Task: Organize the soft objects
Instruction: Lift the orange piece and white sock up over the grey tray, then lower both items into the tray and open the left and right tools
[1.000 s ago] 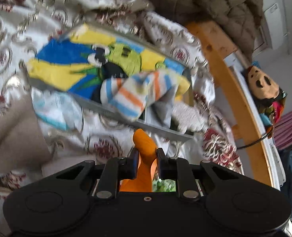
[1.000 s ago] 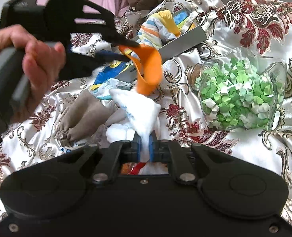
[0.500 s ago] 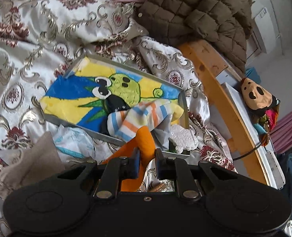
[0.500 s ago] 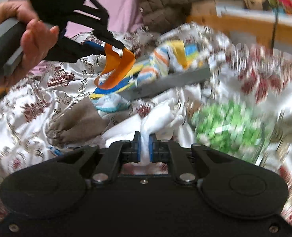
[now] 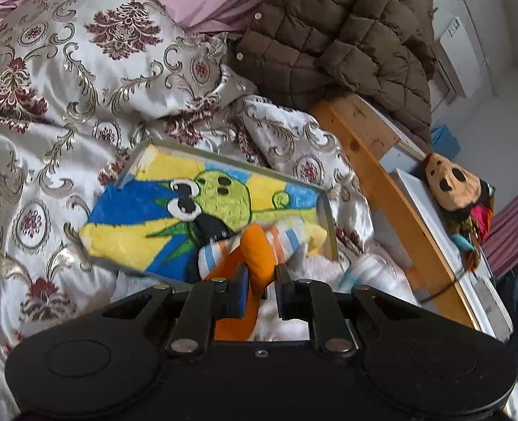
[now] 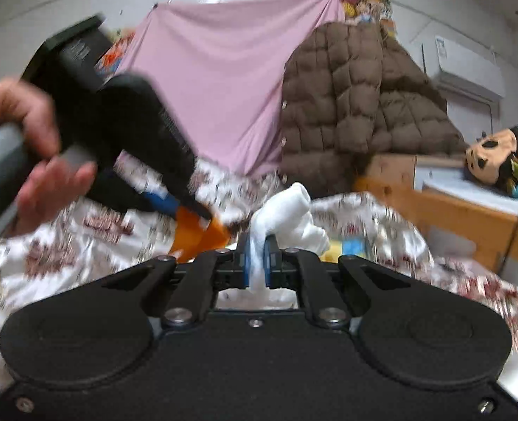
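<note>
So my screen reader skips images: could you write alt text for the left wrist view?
The left tool grips an orange soft cloth piece over a shallow tray with a cartoon-print lining, which holds a striped sock, on a floral satin bedspread.

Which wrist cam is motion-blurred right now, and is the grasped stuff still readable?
Right wrist view: heavy motion blur across the bedspread and left gripper; the white sock in the right gripper stays readable. Left wrist view: mostly sharp, tray crisp, slight smear around the orange sock; fisheye bends the bed frame.
</note>
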`<state>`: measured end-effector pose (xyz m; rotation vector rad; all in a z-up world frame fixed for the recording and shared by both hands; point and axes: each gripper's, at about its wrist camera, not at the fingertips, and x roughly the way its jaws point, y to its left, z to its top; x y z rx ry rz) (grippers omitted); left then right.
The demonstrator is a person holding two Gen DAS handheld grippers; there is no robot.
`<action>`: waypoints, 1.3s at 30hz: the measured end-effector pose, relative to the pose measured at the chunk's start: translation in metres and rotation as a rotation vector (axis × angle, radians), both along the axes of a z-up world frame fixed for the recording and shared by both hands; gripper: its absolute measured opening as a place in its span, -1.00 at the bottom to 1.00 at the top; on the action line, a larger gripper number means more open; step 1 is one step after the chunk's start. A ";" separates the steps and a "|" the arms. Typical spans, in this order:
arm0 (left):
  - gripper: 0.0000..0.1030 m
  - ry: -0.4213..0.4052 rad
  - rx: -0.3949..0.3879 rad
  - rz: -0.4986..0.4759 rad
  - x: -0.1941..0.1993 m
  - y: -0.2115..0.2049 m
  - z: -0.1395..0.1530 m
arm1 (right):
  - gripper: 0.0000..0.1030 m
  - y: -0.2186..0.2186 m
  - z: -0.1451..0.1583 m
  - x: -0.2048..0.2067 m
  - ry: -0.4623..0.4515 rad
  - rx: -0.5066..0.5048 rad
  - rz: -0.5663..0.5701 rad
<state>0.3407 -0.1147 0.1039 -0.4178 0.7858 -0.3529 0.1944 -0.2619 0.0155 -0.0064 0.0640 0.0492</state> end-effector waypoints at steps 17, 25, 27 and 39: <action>-0.64 -0.128 -0.022 0.010 0.086 -0.066 -0.047 | -0.95 -0.095 -0.017 0.145 0.141 0.366 -0.051; -0.63 -0.030 -0.017 0.045 0.105 -0.078 -0.096 | -0.95 -0.113 -0.060 0.169 0.333 0.438 -0.091; -0.61 -0.009 -0.008 0.058 0.107 -0.076 -0.105 | -0.95 -0.109 -0.066 0.174 0.358 0.420 -0.095; -0.21 -0.003 0.019 0.079 0.096 -0.062 -0.089 | -0.59 -0.098 -0.063 0.170 0.357 0.376 -0.094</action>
